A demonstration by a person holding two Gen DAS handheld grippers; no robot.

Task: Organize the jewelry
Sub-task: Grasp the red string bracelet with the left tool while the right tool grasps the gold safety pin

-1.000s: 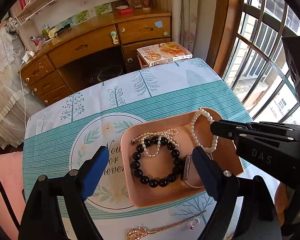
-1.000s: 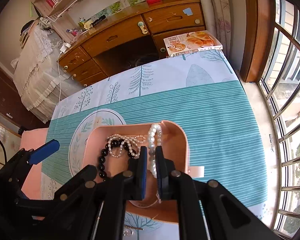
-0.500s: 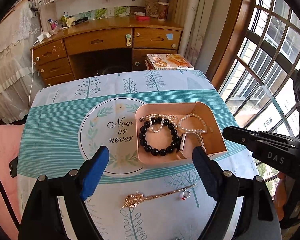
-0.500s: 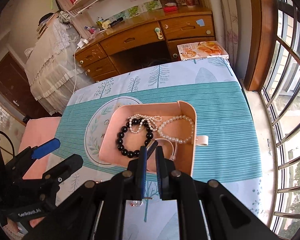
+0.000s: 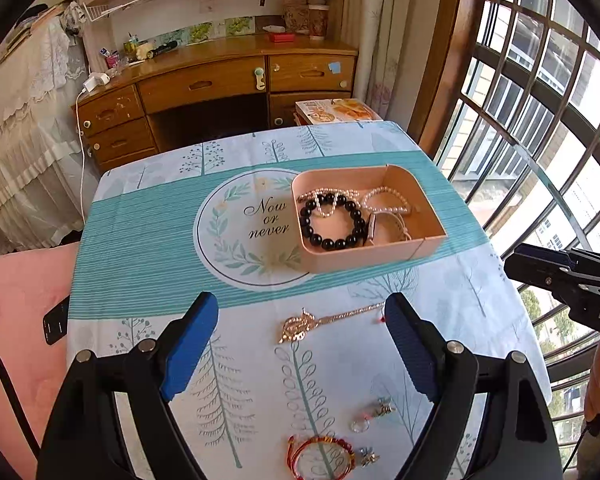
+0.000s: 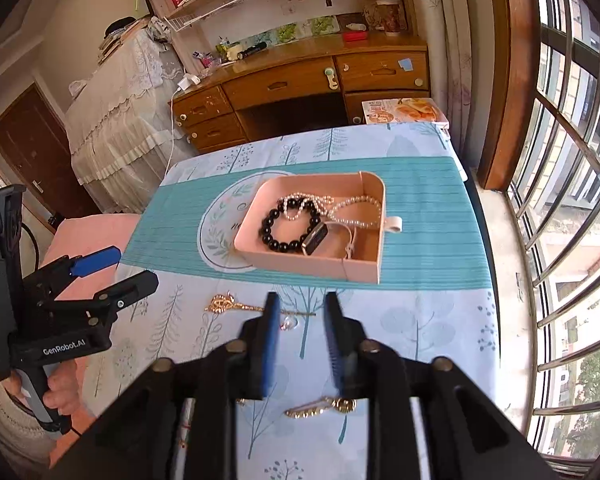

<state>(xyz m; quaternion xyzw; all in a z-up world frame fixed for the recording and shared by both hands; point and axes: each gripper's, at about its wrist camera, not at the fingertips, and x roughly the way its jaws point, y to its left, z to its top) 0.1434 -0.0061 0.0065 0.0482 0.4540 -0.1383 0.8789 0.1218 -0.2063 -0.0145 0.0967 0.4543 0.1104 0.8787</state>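
Left gripper (image 5: pixel 300 332), black with blue pads: jaws wide, nothing between them, poised over the tree-print tablecloth (image 5: pixel 148 240).

Gold filigree hairpin (image 5: pixel 324 320): flat on the cloth between the blue pads, at 6 o'clock from the tray. Thin and low; likely to skid or pivot out under a shallow pinch.

Red-and-gold cord bracelet (image 5: pixel 320 456), small clear-stone charm (image 5: pixel 370 416): nearest edge, 6 o'clock from the hairpin. At risk of being swept off by a passing gripper body.

Shallow pink rectangular tray (image 5: pixel 360 258): at centre table, holding black bead bracelet (image 5: pixel 332 222), pearl strands (image 5: pixel 384 200) and a watch (image 5: pixel 370 230). Light; liable to slide if nudged.

Right gripper (image 6: pixel 300 312): jaws opening, empty, above the hairpin's shaft. Possible clash with the left gripper over the same piece.
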